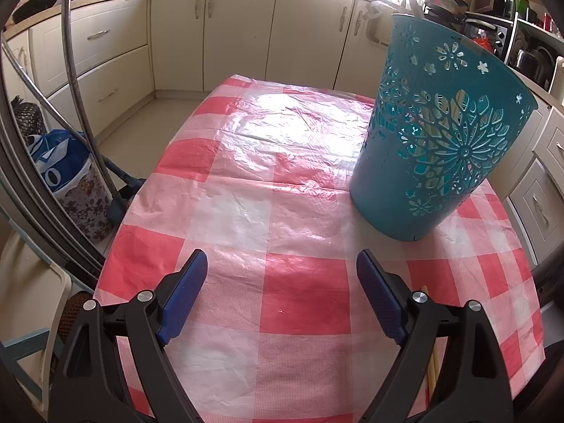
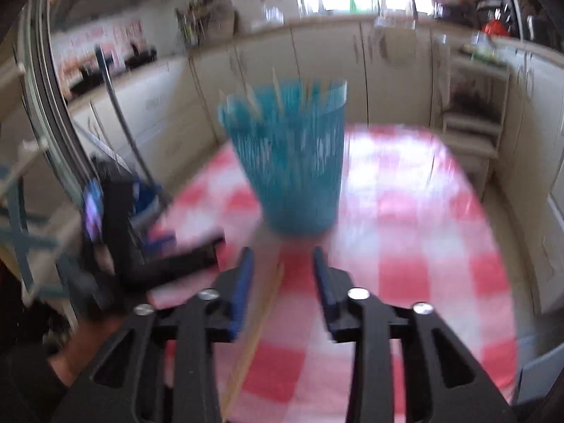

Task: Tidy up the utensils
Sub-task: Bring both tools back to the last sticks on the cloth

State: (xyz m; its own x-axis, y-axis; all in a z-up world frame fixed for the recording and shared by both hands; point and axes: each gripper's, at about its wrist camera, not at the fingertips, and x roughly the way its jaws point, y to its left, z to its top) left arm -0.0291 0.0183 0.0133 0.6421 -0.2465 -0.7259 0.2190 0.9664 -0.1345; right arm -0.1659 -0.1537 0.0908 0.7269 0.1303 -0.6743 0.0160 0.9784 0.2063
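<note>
A teal cut-out basket (image 1: 437,134) stands on the red-and-white checked table (image 1: 268,211), to the right of my left gripper (image 1: 282,268), which is open and empty above the cloth. Pale wooden sticks show through the basket's holes. The right wrist view is motion-blurred: the basket (image 2: 292,162) stands ahead with stick tips above its rim. My right gripper (image 2: 283,264) is open, and a wooden stick (image 2: 257,331) lies on the cloth between its fingers, near the left one. The same stick (image 1: 431,363) shows behind the left gripper's right finger. The left gripper (image 2: 176,257) appears at the table's left edge.
Cream kitchen cabinets (image 1: 239,35) ring the table. A blue bag on a flowered bin (image 1: 67,176) and a mop handle (image 1: 53,112) stand at the left of the table. Shelves with appliances (image 1: 511,35) are at the back right.
</note>
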